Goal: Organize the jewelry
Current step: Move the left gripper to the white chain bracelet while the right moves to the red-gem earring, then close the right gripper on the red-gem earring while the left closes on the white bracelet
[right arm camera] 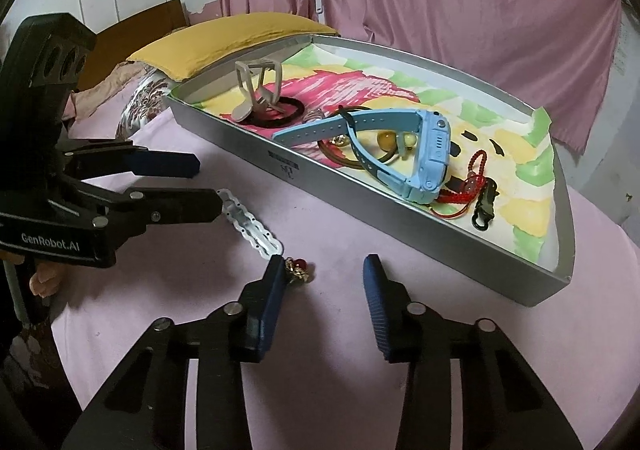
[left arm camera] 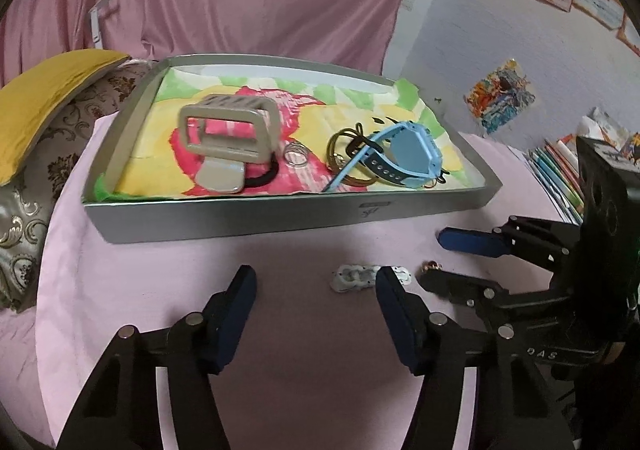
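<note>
Most of it's in the tray (right arm camera: pixel 420 262) already (watch (right arm camera: pixel 404 153), hair claw (right arm camera: pixel 256 89), cords), but a silver clip (right arm camera: pixel 252 223) and a red-bead charm (right arm camera: pixel 298 270) sit on the bed at its 6 o'clock, the left hand-held gripper (left arm camera: pixel 316 290) half-open and the right hand-held gripper (right arm camera: pixel 322 276) narrower, neither holding anything.

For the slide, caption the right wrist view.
Blue watch in grey tray; red-beaded charm and silver clip outside.

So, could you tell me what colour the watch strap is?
Light blue plastic watch strap; clearest in the right wrist view.
</note>
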The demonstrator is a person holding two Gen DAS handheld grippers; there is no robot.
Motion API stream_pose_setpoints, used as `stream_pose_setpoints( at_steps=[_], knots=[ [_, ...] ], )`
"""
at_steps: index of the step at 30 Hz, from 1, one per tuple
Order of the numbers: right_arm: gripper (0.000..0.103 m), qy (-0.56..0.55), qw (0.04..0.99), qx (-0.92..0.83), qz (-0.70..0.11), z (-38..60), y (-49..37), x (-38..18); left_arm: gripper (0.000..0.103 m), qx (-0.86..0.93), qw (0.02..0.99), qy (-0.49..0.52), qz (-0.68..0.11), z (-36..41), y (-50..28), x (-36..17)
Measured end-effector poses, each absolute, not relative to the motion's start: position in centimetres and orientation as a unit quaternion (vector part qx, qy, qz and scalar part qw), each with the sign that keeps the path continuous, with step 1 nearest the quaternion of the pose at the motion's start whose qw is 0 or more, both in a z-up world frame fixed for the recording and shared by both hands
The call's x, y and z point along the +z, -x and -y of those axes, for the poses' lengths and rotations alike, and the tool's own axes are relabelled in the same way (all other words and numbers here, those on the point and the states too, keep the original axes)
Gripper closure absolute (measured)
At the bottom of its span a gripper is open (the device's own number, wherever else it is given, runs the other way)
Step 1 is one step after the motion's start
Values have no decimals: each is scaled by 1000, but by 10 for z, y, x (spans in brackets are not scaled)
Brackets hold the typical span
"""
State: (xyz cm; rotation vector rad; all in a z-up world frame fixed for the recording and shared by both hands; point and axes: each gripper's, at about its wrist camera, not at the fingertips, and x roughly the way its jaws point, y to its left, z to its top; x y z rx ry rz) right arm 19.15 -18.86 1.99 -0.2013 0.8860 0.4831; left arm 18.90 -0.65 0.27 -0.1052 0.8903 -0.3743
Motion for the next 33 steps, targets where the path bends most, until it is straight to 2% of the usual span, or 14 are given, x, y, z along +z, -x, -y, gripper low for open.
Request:
stream_pose_setpoints(
  at_steps=[6, 9, 13, 17, 22, 33],
  knots=[
    [80, 80, 871, 233, -425, 195, -195, 20, 47, -192, 883, 33, -428, 15, -189, 3],
    [84, 75, 871, 234, -426, 198, -197, 20, 54, -201, 880, 22, -429, 21, -190, 3],
    [88, 66, 870, 237, -428, 201, -199, 19, 58, -212, 877, 13, -430, 26, -190, 3],
    [90, 60, 869, 239, -429, 205, -201, 18, 58, -231, 873, 7, -430, 31, -191, 3],
    [92, 57, 869, 237, -429, 207, -201, 18, 67, -241, 870, -16, -430, 38, -188, 3],
    [92, 57, 869, 238, -430, 208, -201, 17, 68, -255, 866, -34, -429, 45, -171, 3]
  ],
)
